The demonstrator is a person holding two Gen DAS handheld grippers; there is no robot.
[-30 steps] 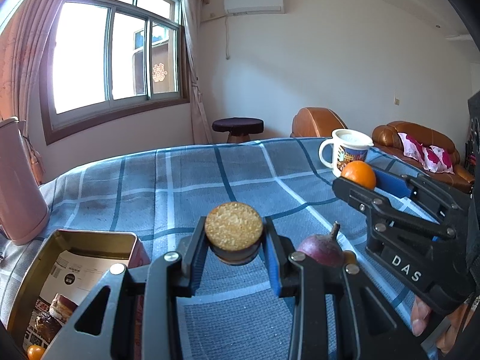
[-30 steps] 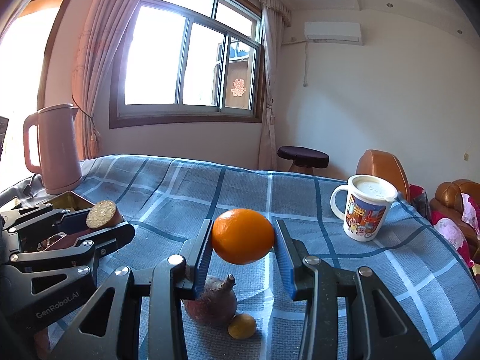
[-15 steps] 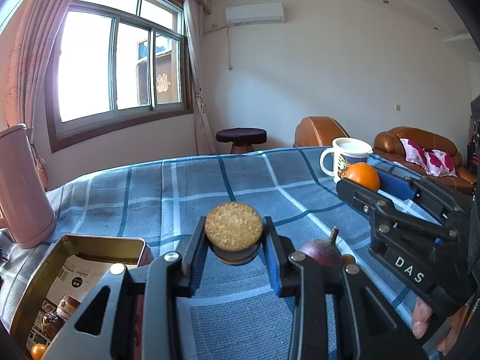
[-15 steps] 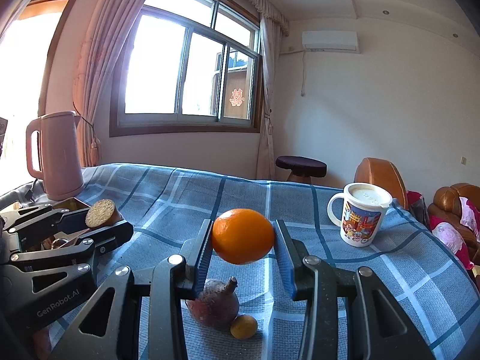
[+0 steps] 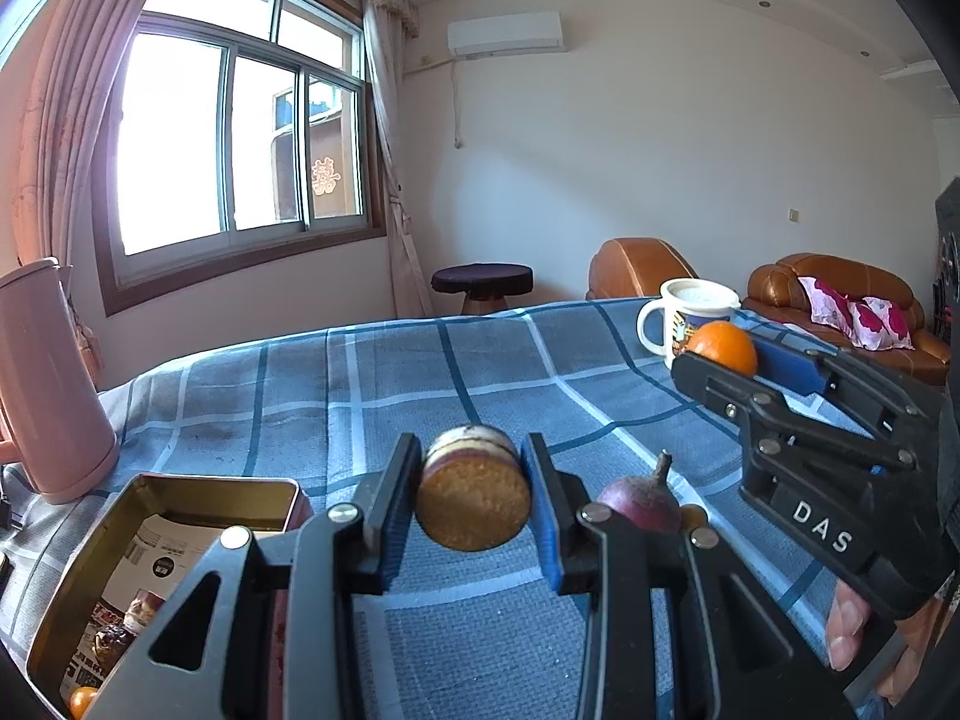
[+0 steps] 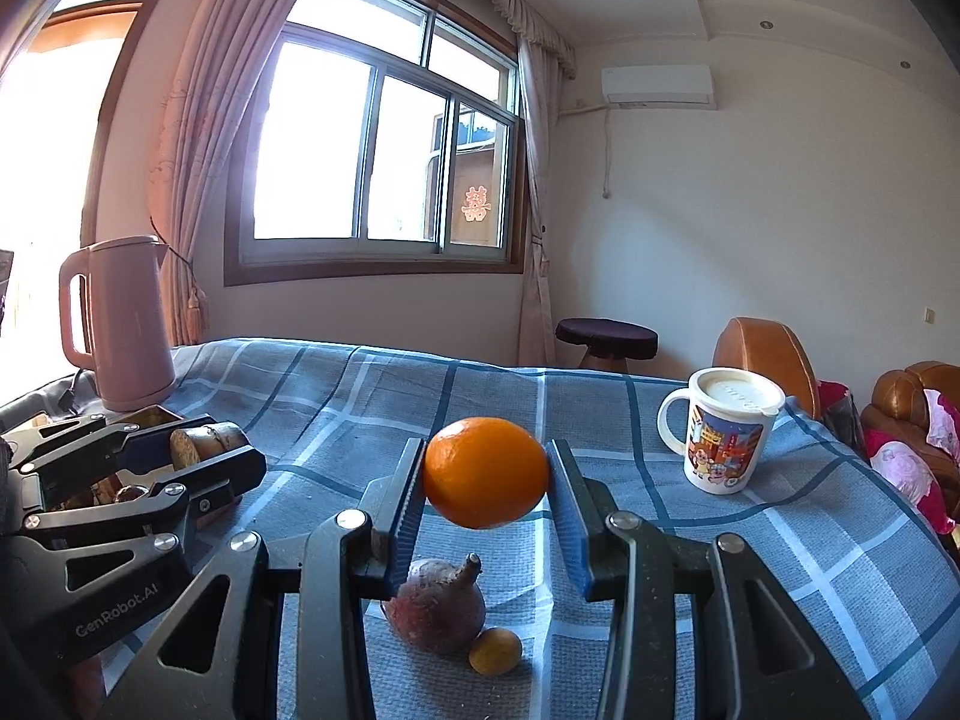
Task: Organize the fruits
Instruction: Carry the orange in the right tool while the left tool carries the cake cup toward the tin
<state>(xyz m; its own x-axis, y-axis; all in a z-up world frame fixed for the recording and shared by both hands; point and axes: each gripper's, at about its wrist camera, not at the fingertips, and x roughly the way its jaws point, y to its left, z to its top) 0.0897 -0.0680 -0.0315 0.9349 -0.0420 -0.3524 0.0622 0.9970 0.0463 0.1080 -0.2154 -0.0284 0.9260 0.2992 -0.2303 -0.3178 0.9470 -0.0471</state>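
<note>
A: The left tool pinches a round sandwich biscuit above the checked surface, beside the open tin near its left edge. Only the rims are gripped, so it could crumble or pop out.

B: The right tool pinches an orange. It's smooth; if it slips, it lands on the passion fruit and small yellow fruit and rolls off the near edge.
</note>
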